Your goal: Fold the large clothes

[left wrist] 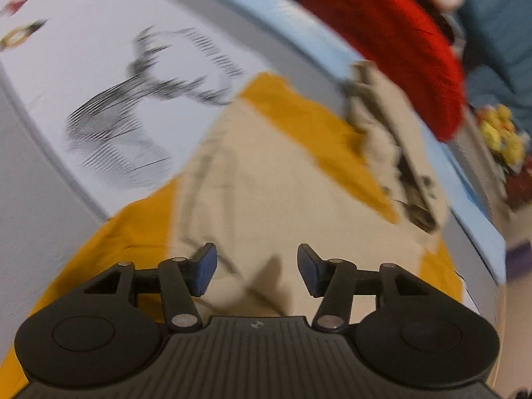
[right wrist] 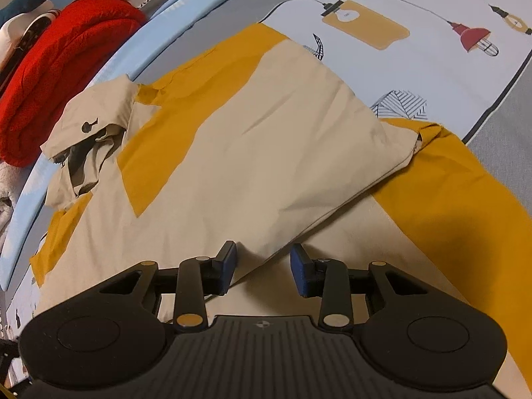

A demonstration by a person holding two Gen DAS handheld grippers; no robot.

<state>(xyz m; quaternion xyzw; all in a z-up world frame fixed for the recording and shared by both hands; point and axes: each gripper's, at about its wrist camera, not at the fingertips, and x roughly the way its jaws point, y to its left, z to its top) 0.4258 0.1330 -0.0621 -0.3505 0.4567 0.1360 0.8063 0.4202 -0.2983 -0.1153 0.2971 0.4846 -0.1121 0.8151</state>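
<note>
Jaws of left gripper (left wrist: pixel 256 269) apart, empty above beige-yellow shirt (left wrist: pixel 282 179); right gripper (right wrist: pixel 263 271) jaws apart, shirt fold between.

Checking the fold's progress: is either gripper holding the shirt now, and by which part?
The left gripper is open and holds nothing. A folded edge of the beige-and-mustard shirt lies between the right gripper pads; a grip cannot be told.

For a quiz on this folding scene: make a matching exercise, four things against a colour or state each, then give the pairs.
Things:
1. Shirt
2. Knitted garment
3. Bedsheet
4. Left gripper

Descriptions:
A. Red, bunched up
B. Open, nothing between the pads
C. Beige and mustard, one side folded over
D. Pale, printed with lamps

Pairs: 1-C, 2-A, 3-D, 4-B
</note>
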